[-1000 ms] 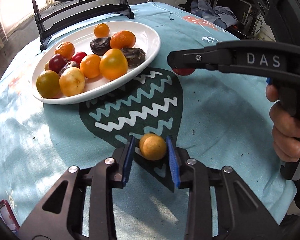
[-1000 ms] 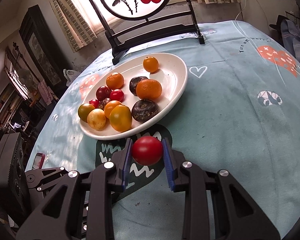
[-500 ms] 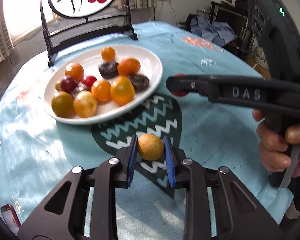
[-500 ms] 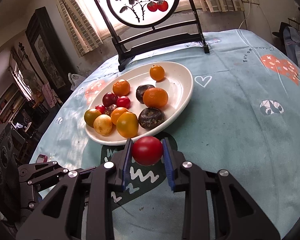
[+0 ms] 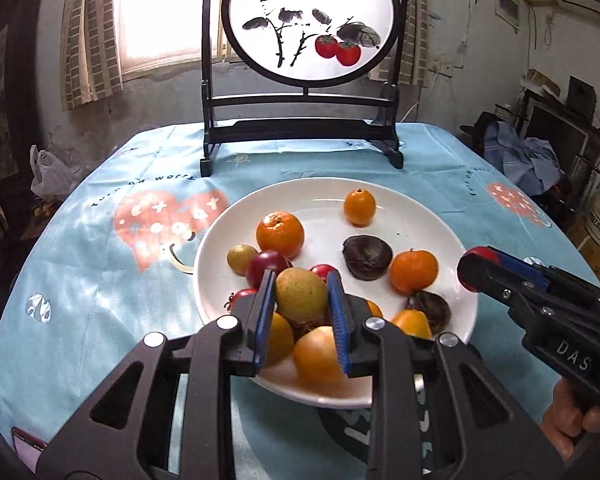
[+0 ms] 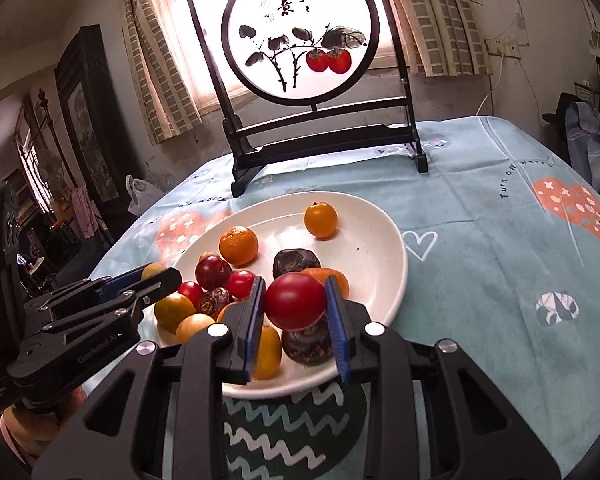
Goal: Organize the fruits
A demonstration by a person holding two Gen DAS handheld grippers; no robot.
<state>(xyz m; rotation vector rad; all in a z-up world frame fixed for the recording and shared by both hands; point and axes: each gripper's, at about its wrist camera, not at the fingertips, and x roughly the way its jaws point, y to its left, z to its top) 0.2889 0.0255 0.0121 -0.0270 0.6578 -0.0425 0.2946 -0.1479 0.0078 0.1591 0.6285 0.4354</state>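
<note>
- The left gripper (image 5: 302, 300) squeezes a small yellow-green fruit (image 5: 301, 295) between its two blue pads (image 5: 265, 320), and the pads press on both sides of it.
- This fruit hangs in the air over the near part of the white plate (image 5: 428, 216), above the other fruits.
- The right gripper (image 6: 296, 304) squeezes a round red tomato (image 6: 295, 301) between its blue pads (image 6: 253, 320) in the same tight way.
- The tomato also hangs over the near edge of the white plate, on its right side.
- In the left wrist view the right gripper (image 5: 480, 270) pokes in from the right, with a bit of red showing at its tip.
- In the right wrist view the left gripper (image 6: 156, 274) comes in from the left, with a bit of yellow at its tip.
- On the plate lie many fruits: a big orange mandarin (image 5: 280, 235) on the left, a small orange kumquat (image 5: 359, 207) at the far side, a dark brown fruit (image 5: 367, 257) in the middle and another orange one (image 5: 414, 271) to its right.
- More red, yellow and dark fruits sit crowded at the near side, partly hidden by the grippers.
- The plate rests on a light blue tablecloth (image 5: 100, 272) with hearts on it.
- Far behind the plate stands a round painted screen (image 5: 314, 24) in a black frame.
- A hand (image 5: 572, 426) holds the right gripper's handle at the near right.
</note>
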